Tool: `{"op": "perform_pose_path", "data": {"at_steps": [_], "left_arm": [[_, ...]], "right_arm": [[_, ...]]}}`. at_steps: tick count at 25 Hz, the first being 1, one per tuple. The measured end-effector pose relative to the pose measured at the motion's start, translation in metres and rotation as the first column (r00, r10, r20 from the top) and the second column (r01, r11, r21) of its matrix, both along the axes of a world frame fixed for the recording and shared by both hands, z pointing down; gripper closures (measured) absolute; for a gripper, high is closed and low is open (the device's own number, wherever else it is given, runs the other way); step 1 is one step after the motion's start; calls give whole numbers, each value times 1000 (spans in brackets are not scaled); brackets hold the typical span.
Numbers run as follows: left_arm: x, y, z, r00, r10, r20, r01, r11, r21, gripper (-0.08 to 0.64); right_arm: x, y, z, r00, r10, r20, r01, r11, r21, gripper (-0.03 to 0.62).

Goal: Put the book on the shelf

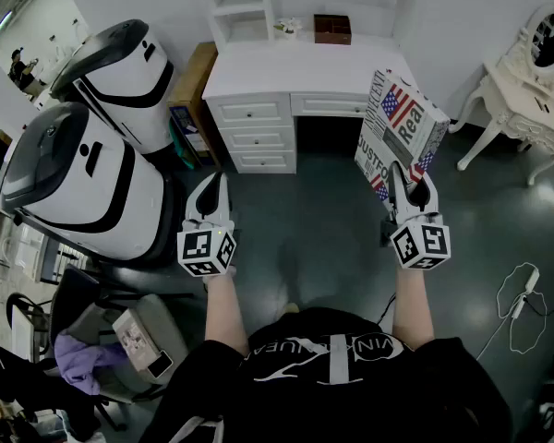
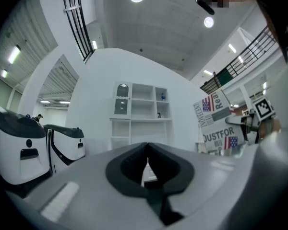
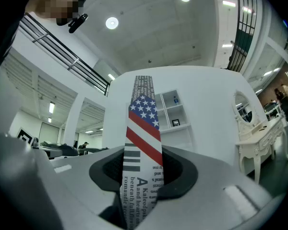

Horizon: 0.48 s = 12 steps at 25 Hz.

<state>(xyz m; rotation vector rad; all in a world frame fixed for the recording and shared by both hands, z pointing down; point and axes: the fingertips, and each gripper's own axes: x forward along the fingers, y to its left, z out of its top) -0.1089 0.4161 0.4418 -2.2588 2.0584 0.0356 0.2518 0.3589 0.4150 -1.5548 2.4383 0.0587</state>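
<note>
The shelf (image 1: 245, 7) stood on the surface (image 1: 286, 72) ahead, two pods (image 1: 83, 178) to its left, a dressing table (image 1: 526, 100) to its right, the book (image 1: 402, 123) before it.

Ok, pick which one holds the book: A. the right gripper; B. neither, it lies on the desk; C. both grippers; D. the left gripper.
A: the right gripper is clamped on the book, held up in the air, while the left gripper is closed with nothing in it.

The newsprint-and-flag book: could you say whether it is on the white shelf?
Off it: the right gripper is shut on the newsprint-and-flag book, in the air short of the white shelf.
</note>
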Motion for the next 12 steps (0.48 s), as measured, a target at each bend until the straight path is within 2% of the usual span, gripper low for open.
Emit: {"op": "perform_pose_path", "data": {"at_steps": [5, 10, 12], "left_arm": [[-1, -7, -1, 1000, -4, -18, 4, 1000, -1, 560], [21, 14, 9, 1000, -16, -26, 16, 1000, 13, 560], [17, 8, 12, 999, -24, -36, 24, 1000, 3, 560]], "right_arm": [[-1, -2, 1, 1000, -2, 14, 2, 1000, 3, 436], [20, 14, 14, 999, -40, 24, 40, 999, 6, 436], [18, 9, 14, 998, -49, 35, 48, 999, 9, 436]]}}
